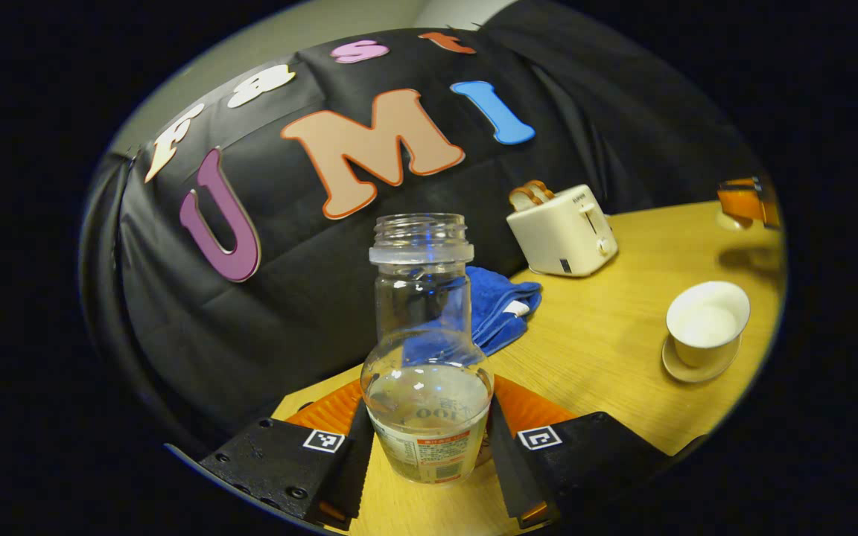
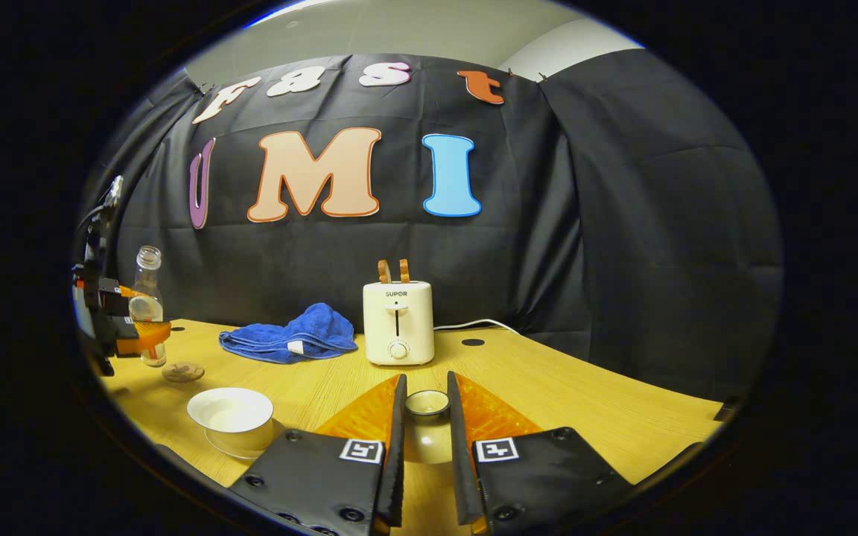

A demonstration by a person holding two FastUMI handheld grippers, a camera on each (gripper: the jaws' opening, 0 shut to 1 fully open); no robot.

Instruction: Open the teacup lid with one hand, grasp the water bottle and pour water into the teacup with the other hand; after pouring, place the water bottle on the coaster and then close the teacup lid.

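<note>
Already clamped low on the bulbous, slick, part-full water bottle [image 1: 427,372] by the left gripper [image 1: 427,447], near the worktop's [image 1: 608,335] left edge; right gripper [image 2: 424,447] pinching the fragile lid [image 2: 427,403] beside the open teacup [image 2: 232,417].

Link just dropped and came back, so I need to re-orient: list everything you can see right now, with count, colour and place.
water bottle: 1, clear, uncapped, part full, upright between the left gripper's fingers
teacup: 1, white, open, on its saucer on the table
saucer: 1, pale, under the teacup
teacup lid: 1, white, between the right gripper's fingers, off the cup
coaster: 1, brown, round, on the table beside the bottle
towel: 1, blue, bunched near the back wall
toaster: 1, cream, two brown slices in its slots, beside the towel
table: 1, light wood
left gripper: 1, shut on the bottle
right gripper: 1, shut on the lid
</note>
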